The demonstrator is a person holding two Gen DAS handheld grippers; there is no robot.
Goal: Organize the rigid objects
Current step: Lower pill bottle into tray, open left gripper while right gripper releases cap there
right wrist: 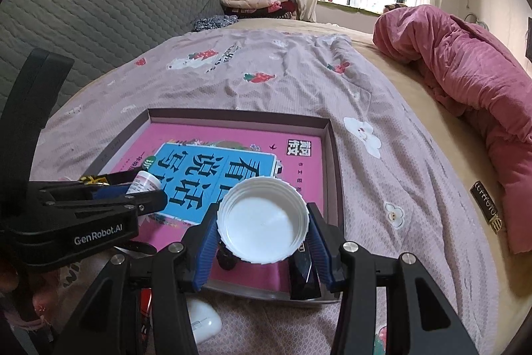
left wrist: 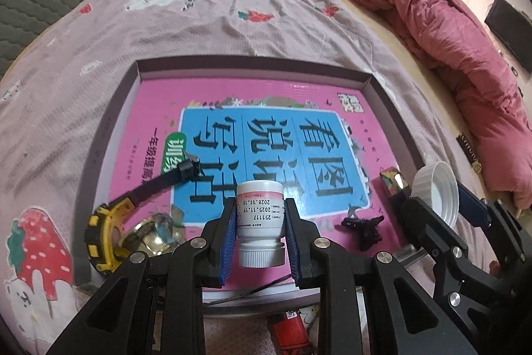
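— Two grips at once: left gripper [left wrist: 260,233] pinching the small white bottle [left wrist: 260,218] across its body, cap end toward the camera, base pointing out over the tray [left wrist: 382,88].

— And the right gripper [right wrist: 262,240]?

— Clamped across the rim of the wide white lid [right wrist: 262,219], hollow side up, over the tray's near right corner.

— Anything already inside the tray?

— Pink book [left wrist: 266,108] flat on the bottom, yellow tape measure [left wrist: 109,232] and a brass bell [left wrist: 151,237] at the near left, black hair clip [left wrist: 364,230] and a dark glossy block [left wrist: 392,180] at the near right.

— Handling of the bottle?

— Probably light, stiff plastic, smooth label, so likely to slip or roll if laid on its side. Best held mid-body as now, squarely between the blue pads [left wrist: 229,238]; better set down on its base than dropped.

— And the lid?

— Thin, rigid, featherweight by the look; ribbed edge gives the pads some bite. Held across the full width, so little margin if tilted. Safest lowered flat onto bare book cover, clear of the clip and block.

— Stage of the job?

— Seemingly mid-placement, both pieces above the tray, neither released.
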